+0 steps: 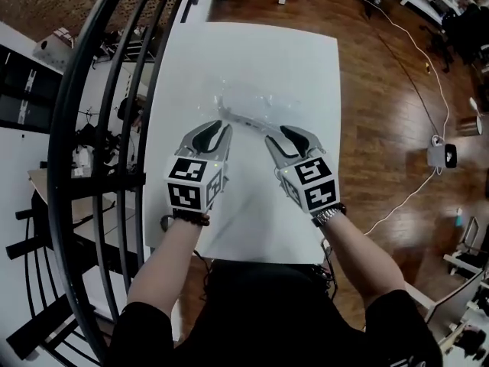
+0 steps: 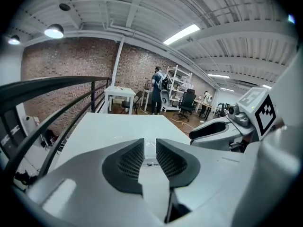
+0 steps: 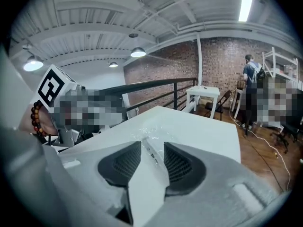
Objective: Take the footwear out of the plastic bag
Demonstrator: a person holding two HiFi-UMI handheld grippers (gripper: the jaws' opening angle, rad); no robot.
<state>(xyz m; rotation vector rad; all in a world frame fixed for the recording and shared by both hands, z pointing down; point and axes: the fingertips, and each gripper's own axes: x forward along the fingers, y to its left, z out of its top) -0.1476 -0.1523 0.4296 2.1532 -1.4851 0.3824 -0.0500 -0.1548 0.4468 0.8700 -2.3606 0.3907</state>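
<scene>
A clear plastic bag (image 1: 248, 104) with pale white footwear inside lies on the white table (image 1: 306, 60), just past both grippers. My left gripper (image 1: 219, 128) hovers at the bag's near left end, jaws slightly apart with nothing between them. My right gripper (image 1: 275, 138) is at the bag's near right end, also open and empty. In the left gripper view the bag's crinkled film (image 2: 118, 136) shows ahead of the left gripper (image 2: 150, 144), with the right gripper (image 2: 215, 129) beside it. In the right gripper view the bag (image 3: 150, 132) lies straight ahead of the right gripper (image 3: 152, 150).
A black curved railing (image 1: 99, 128) runs close along the table's left edge. Wooden floor (image 1: 382, 113) with a white cable lies to the right. A small white table (image 2: 120, 96) and a standing person (image 2: 156, 91) are far behind.
</scene>
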